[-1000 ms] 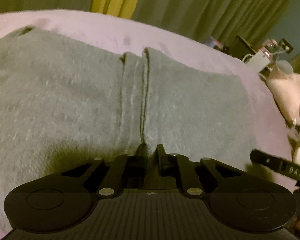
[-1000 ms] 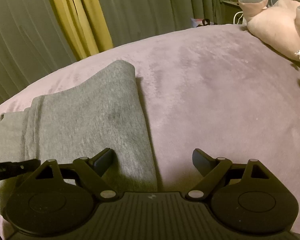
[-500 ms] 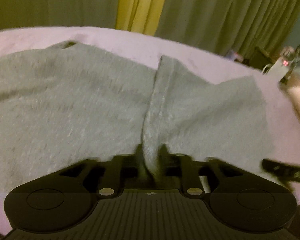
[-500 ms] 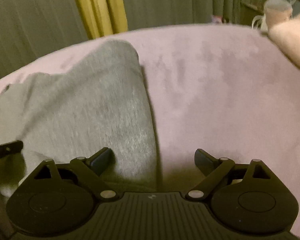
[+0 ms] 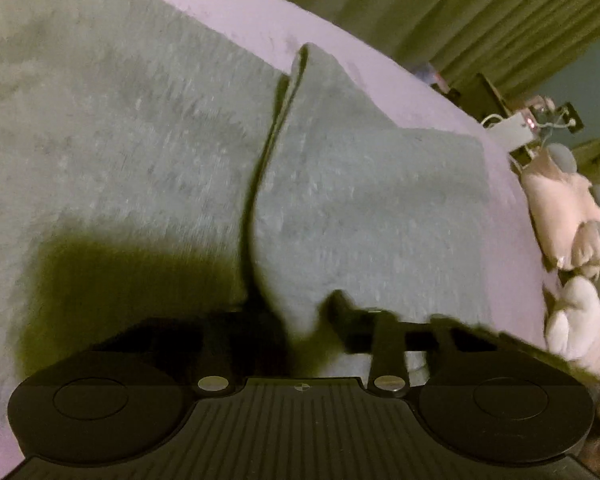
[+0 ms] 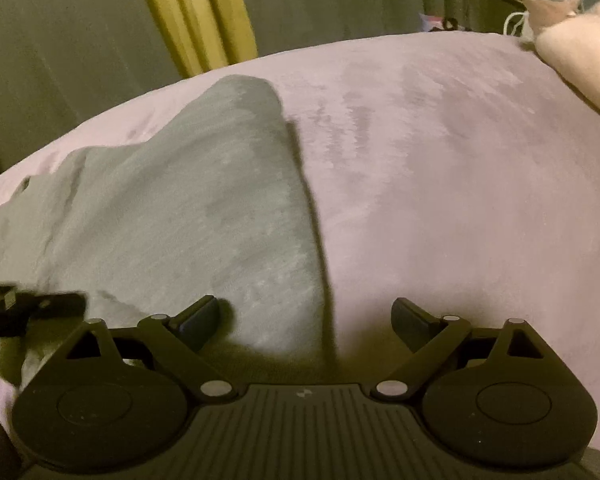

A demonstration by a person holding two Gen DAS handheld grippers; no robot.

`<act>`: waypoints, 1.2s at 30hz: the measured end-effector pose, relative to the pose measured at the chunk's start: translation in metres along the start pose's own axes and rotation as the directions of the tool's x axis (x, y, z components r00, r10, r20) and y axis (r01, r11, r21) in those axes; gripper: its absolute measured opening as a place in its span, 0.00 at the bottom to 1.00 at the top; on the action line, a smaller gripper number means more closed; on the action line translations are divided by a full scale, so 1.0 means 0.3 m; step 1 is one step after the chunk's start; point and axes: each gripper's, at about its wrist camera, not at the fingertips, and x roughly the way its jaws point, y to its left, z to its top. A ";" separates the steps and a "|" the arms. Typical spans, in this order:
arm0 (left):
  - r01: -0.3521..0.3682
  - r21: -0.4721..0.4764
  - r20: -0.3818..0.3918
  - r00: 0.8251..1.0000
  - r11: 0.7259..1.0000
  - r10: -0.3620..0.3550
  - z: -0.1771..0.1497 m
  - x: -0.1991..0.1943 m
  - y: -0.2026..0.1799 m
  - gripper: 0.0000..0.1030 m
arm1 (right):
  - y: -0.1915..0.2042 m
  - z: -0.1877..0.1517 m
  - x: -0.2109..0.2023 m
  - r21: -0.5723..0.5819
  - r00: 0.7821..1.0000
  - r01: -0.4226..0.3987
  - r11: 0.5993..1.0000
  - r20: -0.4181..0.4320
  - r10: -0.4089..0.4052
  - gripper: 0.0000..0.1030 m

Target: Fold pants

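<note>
The grey pants (image 5: 148, 152) are spread over a pale lilac bed cover (image 6: 440, 184), with one raised fold of cloth running from the far edge down towards the left gripper (image 5: 300, 320). That fold is pinched between the left gripper's fingers (image 5: 342, 312), whose jaws have just been closing and now stand nearly together with the grey cloth bunched between them; the pads are seen pressing on it, though the view is blurred there. A dark shadow is cast on the cloth just left of the grip. In the right wrist view, the right gripper (image 6: 306, 318) is held wide open above the bed, gripping nothing: one finger is set over the near right edge of the pants (image 6: 204, 216), the other over the bare cover, and the pants' right-hand edge is seen running between them. Whether the fingers touch the cloth cannot be told. The tip of the left gripper is seen at the left border of that view. A pink and grey plush toy (image 5: 568, 216) is lying at the right edge of the bed, and green and yellow curtains (image 6: 196, 12) are hung behind it.
</note>
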 end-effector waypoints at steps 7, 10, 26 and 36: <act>0.007 0.057 0.158 0.987 0.998 -0.016 -0.015 -0.137 -0.073 0.15 | 0.050 -0.034 -0.051 -0.056 1.000 -0.030 0.998 0.002 0.030 0.91; 0.009 0.099 0.244 0.969 0.995 -0.033 -0.005 -0.264 -0.095 0.15 | 0.052 -0.032 -0.080 -0.070 0.999 -0.034 0.997 -0.001 0.034 0.91; -0.335 0.056 0.339 0.892 0.941 0.298 -0.122 -0.400 0.027 0.70 | 0.084 -0.016 -0.125 -0.092 0.997 -0.076 0.993 -0.025 0.074 0.92; -0.354 0.121 0.269 0.911 0.927 0.313 -0.138 -0.278 -0.050 0.78 | 0.253 -0.115 -0.007 -0.205 0.998 -0.065 0.977 -0.040 0.058 0.43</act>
